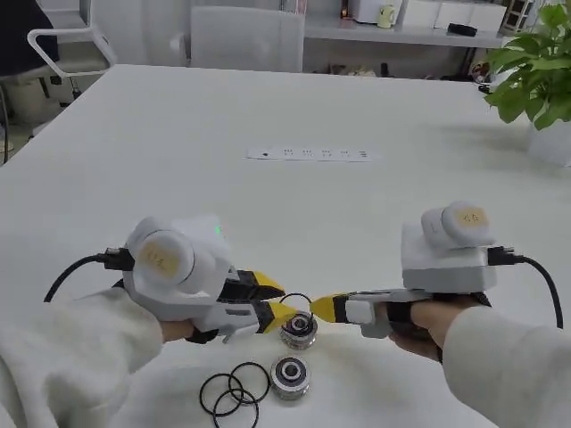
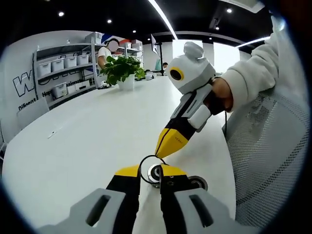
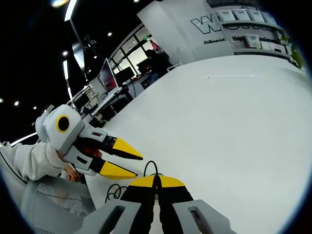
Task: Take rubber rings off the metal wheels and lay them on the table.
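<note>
A rubber ring is pinched by the right tool just above a metal wheel; the left tool is spread beside it.

Two metal wheels, three loose black rubber rings flat beside — overlapping

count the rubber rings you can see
4: three rings lie overlapping on the table beside the nearer wheel; one ring is pinched in the right gripper over the farther wheel. More may sit on the wheels.
</note>
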Action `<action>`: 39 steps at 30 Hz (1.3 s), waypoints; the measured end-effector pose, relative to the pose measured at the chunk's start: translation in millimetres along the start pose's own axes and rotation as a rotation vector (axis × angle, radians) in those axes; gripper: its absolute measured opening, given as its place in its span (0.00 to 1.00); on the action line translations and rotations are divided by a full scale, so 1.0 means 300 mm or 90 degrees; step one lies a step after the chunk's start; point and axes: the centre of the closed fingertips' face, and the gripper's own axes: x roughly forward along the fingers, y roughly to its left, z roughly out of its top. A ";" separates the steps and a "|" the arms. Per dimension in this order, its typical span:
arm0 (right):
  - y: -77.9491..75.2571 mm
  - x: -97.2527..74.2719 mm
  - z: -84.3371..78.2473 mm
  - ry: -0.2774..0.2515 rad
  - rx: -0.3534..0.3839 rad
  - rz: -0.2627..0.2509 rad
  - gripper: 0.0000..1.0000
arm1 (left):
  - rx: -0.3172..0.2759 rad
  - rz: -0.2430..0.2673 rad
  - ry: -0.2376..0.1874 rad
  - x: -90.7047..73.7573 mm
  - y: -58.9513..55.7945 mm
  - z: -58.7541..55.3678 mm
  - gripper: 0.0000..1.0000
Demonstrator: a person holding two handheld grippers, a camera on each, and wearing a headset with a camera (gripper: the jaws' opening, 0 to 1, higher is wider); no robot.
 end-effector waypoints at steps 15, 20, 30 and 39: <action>0.023 -0.020 0.056 -0.037 0.010 0.014 0.00 | 0.003 -0.010 -0.039 -0.073 0.002 0.075 0.33; 0.040 -0.024 0.069 -0.045 0.009 0.022 0.00 | 0.005 -0.003 -0.050 -0.101 0.001 0.098 0.40; 0.062 -0.027 0.082 -0.055 0.012 0.035 0.00 | 0.006 0.010 -0.060 -0.166 -0.017 0.104 0.49; 0.090 -0.026 0.089 -0.056 0.009 0.052 0.00 | 0.017 0.020 -0.050 -0.216 -0.051 0.075 0.61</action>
